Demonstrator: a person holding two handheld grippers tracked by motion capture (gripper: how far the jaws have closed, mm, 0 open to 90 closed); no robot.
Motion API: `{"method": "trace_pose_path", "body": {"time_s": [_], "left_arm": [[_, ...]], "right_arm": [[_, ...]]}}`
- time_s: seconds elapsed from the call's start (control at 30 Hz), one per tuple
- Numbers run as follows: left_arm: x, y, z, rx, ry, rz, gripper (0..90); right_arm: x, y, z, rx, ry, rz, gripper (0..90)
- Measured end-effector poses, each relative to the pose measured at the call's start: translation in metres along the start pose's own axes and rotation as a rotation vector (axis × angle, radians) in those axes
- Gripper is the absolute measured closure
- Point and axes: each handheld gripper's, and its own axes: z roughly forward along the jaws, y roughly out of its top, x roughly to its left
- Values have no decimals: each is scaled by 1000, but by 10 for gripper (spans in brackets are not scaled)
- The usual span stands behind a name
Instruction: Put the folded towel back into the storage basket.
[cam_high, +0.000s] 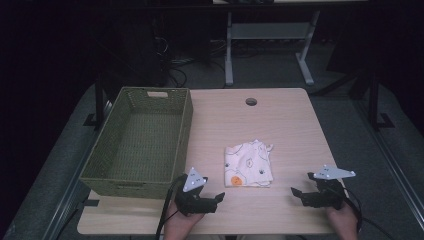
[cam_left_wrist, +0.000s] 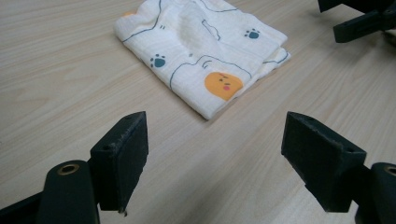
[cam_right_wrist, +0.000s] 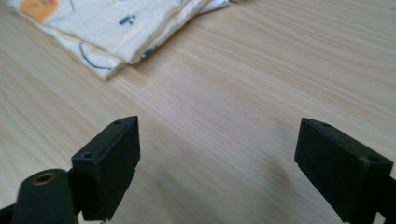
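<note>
— tools first: how do they stand?

— left tool (cam_high: 212, 199) sits low at the near edge of the worktop (cam_high: 290, 120), jaws spread wide, nothing between them. right tool (cam_high: 302, 192) is the same on the other side: wide open, empty, jaws aimed inward.

— and what lies between them?

— folded cloth (cam_high: 248, 164), cream with paw prints and an orange patch, flat on the worktop. it lies forward of both tools and between them, touching neither.

— which hand is nearer?

— the left, i judge. in the left gripper view the cloth (cam_left_wrist: 201, 51) lies just ahead of the jaws, a corner pointing at them; in the right gripper view it sits off at the far left.

— anything else?

— a woven basket (cam_high: 186, 122), empty, at the left of the worktop, beyond the left tool.
</note>
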Motion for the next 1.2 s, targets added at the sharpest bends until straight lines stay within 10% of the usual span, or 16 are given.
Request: {"method": "trace_pose_path", "body": {"time_s": [0.7, 1.2], "left_arm": [[-15, 17, 19, 42, -33, 87, 272], [-21, 67, 64, 130, -40, 164, 303]], "right_arm": [[1, -1, -4, -34, 8, 17, 137], [-2, -2, -8, -52, -4, 31, 137]]}}
